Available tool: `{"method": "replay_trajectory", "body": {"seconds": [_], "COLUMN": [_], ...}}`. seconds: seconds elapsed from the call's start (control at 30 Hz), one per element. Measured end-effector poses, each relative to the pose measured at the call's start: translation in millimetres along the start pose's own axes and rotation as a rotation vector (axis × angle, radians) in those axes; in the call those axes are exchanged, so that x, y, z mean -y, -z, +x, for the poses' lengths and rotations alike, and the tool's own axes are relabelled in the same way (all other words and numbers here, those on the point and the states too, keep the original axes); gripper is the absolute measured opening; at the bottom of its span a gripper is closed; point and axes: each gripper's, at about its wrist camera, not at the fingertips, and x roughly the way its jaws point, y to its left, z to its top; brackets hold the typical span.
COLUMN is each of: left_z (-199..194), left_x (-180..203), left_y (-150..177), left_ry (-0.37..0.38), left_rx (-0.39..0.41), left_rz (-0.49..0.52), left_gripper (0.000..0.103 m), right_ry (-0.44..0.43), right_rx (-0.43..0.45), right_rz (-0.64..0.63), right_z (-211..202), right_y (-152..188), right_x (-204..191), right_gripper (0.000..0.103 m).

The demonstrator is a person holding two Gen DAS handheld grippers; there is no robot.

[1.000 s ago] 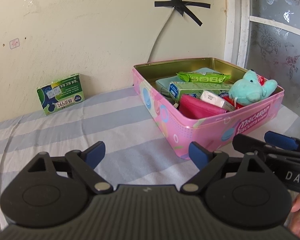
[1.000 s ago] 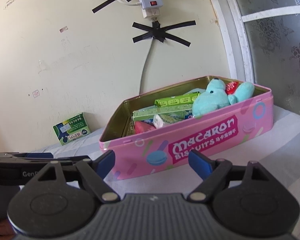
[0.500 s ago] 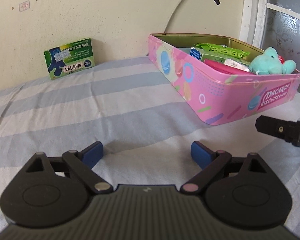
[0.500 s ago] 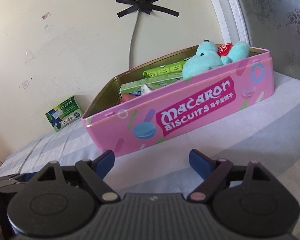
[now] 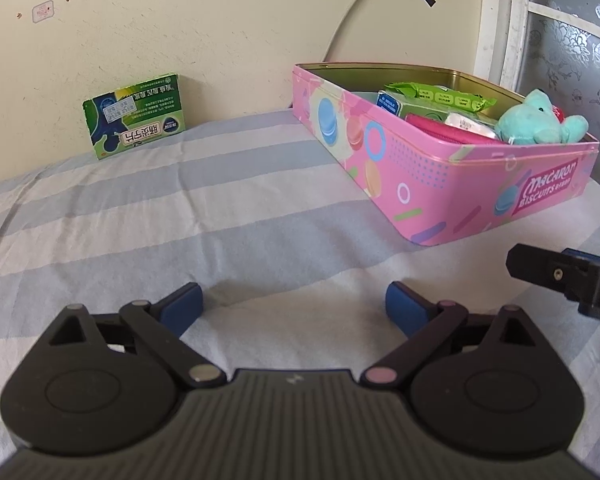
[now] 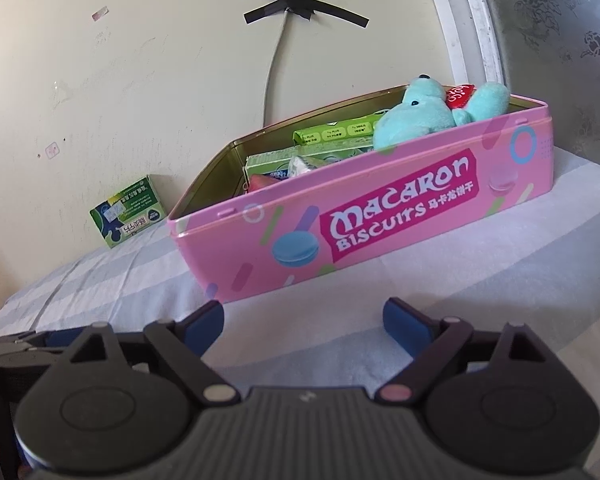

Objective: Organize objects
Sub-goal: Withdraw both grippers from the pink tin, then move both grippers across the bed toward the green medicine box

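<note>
Above striped cloth, left tool opening, empty, right tool likewise

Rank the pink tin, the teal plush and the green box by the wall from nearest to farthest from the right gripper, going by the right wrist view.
From the right gripper, its empty jaws opening:
1. Pink tin, just ahead on the cloth.
2. Teal plush, inside the tin at its far right end.
3. Green box, far left, against the wall.
</note>
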Motion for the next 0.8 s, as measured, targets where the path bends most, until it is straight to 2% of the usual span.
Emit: {"method": "replay_trajectory", "body": {"seconds": [0.3, 0.43, 0.57, 0.8], "left_z": [-3, -4, -9, -17], "left_x": [-6, -15, -34, -75], "left_y": [3, 4, 6, 16], "left_ry": [0.014, 0.036, 0.04, 0.051], "left_rx": [-0.007, -0.012, -0.018, -0.027], "left_rz": [0.019, 0.061, 0.092, 0.068], "left_gripper": [0.102, 0.103, 0.103, 0.103], "right_ry": [0.041, 0.049, 0.049, 0.043], "right_rx": [-0.013, -0.026, -0.048, -0.079], "right_rz": [-0.065, -0.102, -0.162, -0.281], "right_z": [-3, -3, -4, -4], "right_y": [6, 8, 13, 24], "right_x": [-12, -17, -24, -50], "right_gripper": [0.09, 0.092, 0.095, 0.097]}}
